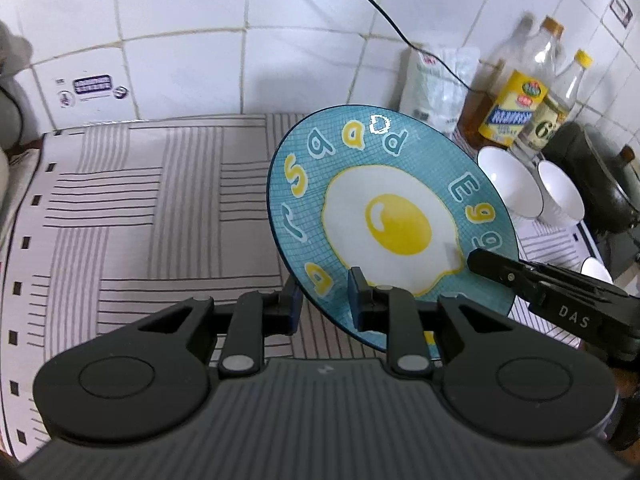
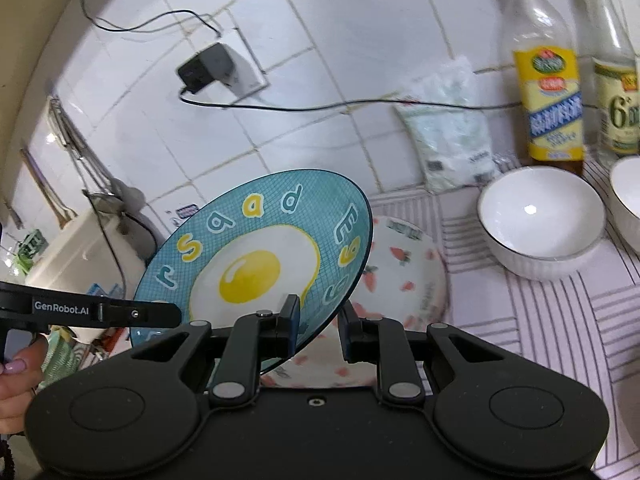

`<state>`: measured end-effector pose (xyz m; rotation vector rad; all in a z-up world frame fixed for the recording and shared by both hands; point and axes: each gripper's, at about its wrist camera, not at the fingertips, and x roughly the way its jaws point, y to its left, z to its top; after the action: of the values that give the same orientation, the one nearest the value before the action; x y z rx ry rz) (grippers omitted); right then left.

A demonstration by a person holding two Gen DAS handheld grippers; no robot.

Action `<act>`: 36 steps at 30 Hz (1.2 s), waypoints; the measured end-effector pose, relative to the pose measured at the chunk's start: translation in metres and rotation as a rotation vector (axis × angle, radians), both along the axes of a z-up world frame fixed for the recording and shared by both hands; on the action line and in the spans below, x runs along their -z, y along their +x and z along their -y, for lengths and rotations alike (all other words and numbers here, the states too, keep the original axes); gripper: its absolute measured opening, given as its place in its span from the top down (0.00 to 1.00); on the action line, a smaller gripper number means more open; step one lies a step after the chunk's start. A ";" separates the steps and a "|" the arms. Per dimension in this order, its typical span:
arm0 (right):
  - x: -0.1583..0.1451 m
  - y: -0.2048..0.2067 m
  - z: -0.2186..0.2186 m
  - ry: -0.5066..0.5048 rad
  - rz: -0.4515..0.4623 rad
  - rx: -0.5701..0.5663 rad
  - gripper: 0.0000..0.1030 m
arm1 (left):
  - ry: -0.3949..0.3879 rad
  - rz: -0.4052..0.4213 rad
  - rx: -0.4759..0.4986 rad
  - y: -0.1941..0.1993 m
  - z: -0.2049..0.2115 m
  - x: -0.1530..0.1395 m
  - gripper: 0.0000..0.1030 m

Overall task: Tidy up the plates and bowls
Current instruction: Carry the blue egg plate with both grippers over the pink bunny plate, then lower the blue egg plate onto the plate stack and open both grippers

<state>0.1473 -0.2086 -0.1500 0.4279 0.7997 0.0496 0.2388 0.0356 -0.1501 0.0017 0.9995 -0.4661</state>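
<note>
A blue plate with a fried-egg picture (image 1: 384,216) is held tilted above the striped mat (image 1: 140,208). My left gripper (image 1: 326,304) is shut on its near rim. My right gripper (image 2: 318,326) straddles the plate's (image 2: 256,256) near rim with a gap at the right finger. The right gripper's finger also shows in the left wrist view (image 1: 496,266) at the plate's right edge. A white plate with strawberry prints (image 2: 404,276) lies on the mat under the blue plate. Two white bowls (image 2: 540,220) (image 2: 628,200) stand on the mat at the right.
Bottles (image 2: 548,92) (image 2: 616,80) and a plastic bag (image 2: 452,132) stand against the tiled wall behind the bowls. A dark pan (image 1: 600,184) sits at the far right. A charger and cable (image 2: 204,68) hang on the wall. A white appliance (image 2: 76,256) stands at the left.
</note>
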 end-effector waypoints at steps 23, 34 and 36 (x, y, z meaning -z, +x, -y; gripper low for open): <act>0.024 0.003 0.012 -0.030 -0.157 0.073 0.76 | 0.025 -0.190 0.026 0.027 0.023 0.039 0.70; 0.022 0.014 0.004 -0.097 -0.230 0.061 0.76 | 0.044 -0.237 0.024 0.038 0.028 0.041 0.69; 0.022 0.016 0.002 -0.109 -0.248 0.071 0.76 | 0.046 -0.241 0.020 0.038 0.030 0.041 0.69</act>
<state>0.1634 -0.2107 -0.1724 0.3628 1.0257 -0.1152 0.2770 0.0061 -0.1912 -0.0036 1.2481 -0.4692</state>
